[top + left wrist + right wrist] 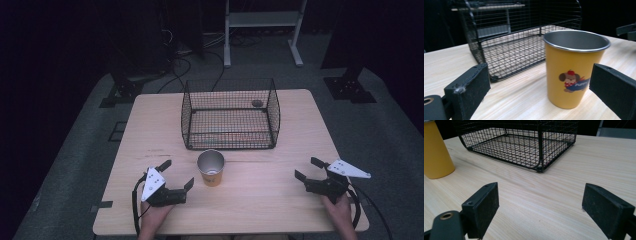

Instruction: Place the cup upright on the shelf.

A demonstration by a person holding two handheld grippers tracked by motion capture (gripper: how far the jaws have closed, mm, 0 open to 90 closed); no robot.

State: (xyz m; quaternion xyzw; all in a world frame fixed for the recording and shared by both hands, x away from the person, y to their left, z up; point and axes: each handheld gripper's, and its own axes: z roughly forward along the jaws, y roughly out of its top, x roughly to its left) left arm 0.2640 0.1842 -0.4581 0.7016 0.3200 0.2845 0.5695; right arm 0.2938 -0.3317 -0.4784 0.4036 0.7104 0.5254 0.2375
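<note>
A yellow metal cup (211, 169) stands upright on the wooden desk (260, 195), just in front of a black wire basket (230, 114) and apart from it. The cup carries a cartoon dog print on its side, seen in the left gripper view, and its steel inside is bare. The left claw (176, 174) rests low on the desk just left of the cup, spread wide, with the cup (574, 67) standing ahead between its two black jaws but untouched. The right claw (309, 169) sits well apart at the desk's right side, also spread wide and holding nothing; in its own view the cup (436, 151) shows far left.
</note>
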